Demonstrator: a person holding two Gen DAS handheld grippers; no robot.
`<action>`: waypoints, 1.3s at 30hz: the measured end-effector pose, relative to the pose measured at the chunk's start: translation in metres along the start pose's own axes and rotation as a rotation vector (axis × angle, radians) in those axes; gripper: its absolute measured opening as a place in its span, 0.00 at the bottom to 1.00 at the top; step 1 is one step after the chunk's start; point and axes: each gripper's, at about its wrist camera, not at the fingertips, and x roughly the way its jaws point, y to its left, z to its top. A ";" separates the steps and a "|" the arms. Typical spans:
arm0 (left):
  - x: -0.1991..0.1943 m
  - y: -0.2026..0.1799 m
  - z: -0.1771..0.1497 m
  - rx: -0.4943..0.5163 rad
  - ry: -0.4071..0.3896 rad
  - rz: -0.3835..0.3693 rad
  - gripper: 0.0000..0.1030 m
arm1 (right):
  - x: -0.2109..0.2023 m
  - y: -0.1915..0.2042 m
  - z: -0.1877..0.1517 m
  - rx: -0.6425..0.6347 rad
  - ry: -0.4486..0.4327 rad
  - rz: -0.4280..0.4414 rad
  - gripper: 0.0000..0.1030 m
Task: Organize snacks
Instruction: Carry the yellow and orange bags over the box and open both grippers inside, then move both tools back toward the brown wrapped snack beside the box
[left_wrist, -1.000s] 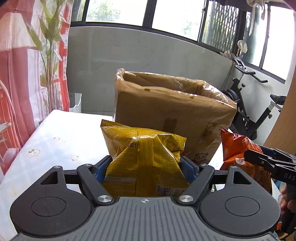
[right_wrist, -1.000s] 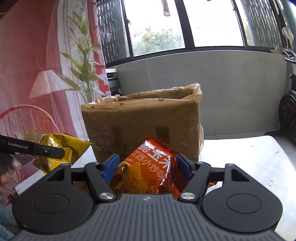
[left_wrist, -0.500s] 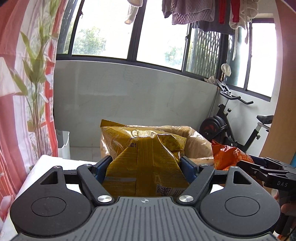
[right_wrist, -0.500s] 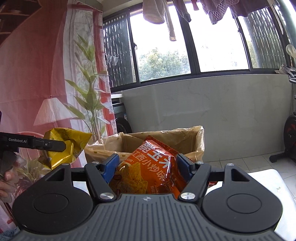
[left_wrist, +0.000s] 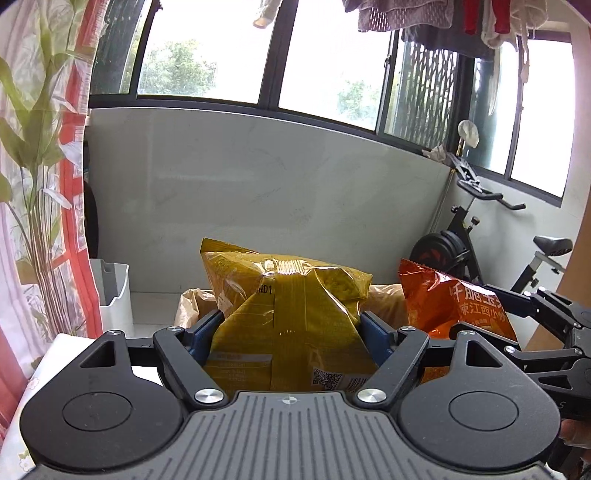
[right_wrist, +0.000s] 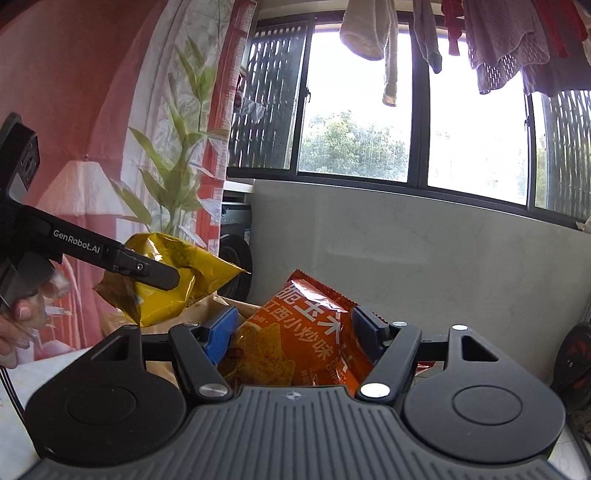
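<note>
Right wrist only: a hand (right_wrist: 14, 325).

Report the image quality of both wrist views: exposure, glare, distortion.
Left wrist view: window panes blown out white, fisheye bows the grey wall's top edge, glare streaks on the crinkled yellow snack bag. Right wrist view: same backlight behind the hanging laundry, the orange chip bag sharp with readable print, edges vignetted dark.

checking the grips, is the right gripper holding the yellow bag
No, the right gripper clamps the orange snack bag.
</note>
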 end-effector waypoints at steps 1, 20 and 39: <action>0.008 0.000 0.002 0.003 0.006 0.015 0.79 | 0.009 0.000 -0.001 0.000 0.012 -0.012 0.68; 0.015 0.019 0.012 -0.029 0.007 0.059 0.87 | 0.065 0.017 -0.013 0.013 0.101 0.006 0.68; -0.047 0.054 0.002 -0.072 0.053 0.065 0.87 | 0.010 -0.004 -0.007 0.213 0.053 0.025 0.89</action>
